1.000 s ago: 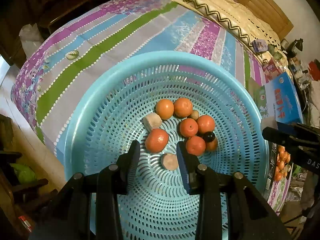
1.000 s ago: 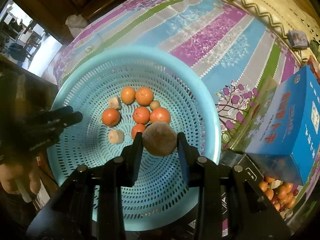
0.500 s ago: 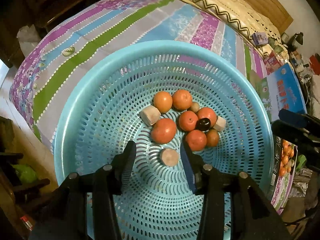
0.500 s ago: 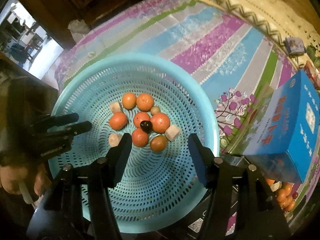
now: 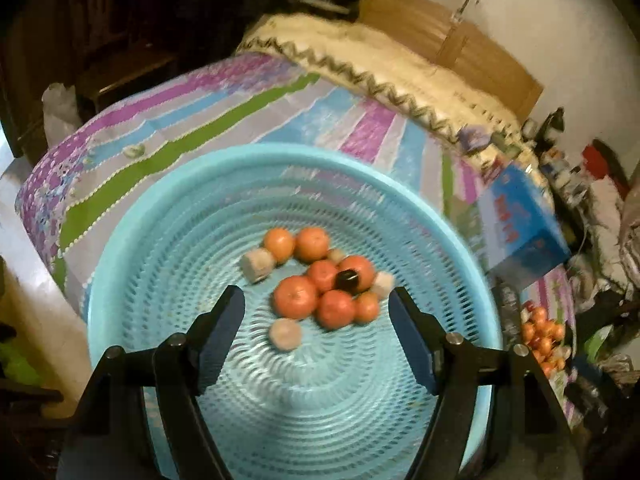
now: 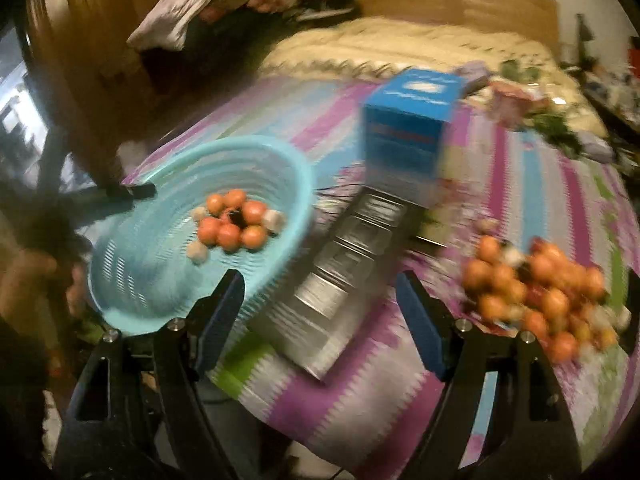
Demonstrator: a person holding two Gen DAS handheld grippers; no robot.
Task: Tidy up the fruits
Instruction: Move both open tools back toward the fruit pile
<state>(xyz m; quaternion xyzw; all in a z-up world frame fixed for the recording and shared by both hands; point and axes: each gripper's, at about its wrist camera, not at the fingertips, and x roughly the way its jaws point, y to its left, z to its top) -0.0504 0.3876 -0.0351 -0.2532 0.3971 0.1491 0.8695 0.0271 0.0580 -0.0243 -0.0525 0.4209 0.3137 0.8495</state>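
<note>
Left claw (image 5: 314, 312): spread wide and empty, hanging over the blue basket (image 5: 160, 200), which fills the centre of its view.
Sorted fruit (image 5: 320, 284): a cluster of oranges with a few pale pieces and one dark fruit, on the basket floor just ahead of the left claw's tips.
Right claw (image 6: 320, 304): spread wide too, gripping nothing, aimed between the basket at the left of its frame and the loose pile at the right.
Loose fruit pile (image 6: 540, 292): heaped on the bed at the right edge, ahead and to the right of the right claw, the nearer hand by my reckoning; round fruit, so no long axis to line up.
Between them: a grey tray-like object (image 6: 340, 280) and a blue box (image 6: 408, 136).
Surface: a striped bedspread (image 6: 520, 168), soft, so fruit may roll.
Room: dim, cluttered, blurred.
</note>
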